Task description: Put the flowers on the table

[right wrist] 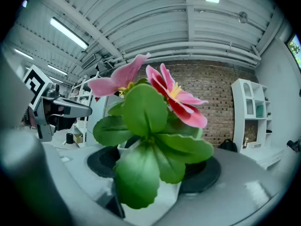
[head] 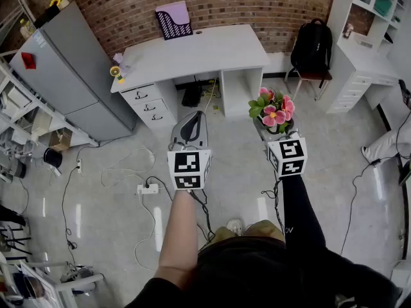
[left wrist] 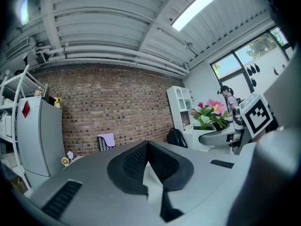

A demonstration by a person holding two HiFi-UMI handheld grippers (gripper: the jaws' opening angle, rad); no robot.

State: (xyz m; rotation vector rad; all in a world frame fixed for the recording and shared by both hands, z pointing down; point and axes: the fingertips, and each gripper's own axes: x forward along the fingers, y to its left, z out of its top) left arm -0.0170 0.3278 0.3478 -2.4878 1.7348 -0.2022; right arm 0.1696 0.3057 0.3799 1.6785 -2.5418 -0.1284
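A potted plant with pink flowers and green leaves sits in a white pot between the jaws of my right gripper. The gripper is shut on the pot and holds it upright above the floor. In the right gripper view the flowers fill the middle, and the pot is pressed between the dark pads. My left gripper is level with it on the left, shut, with nothing in it; its fingertips meet. The white table stands ahead against the brick wall.
A purple and black card and a small yellow object rest on the table. Left is a grey fridge; right, a black backpack on a chair and white shelves. A power strip and cables lie on the floor.
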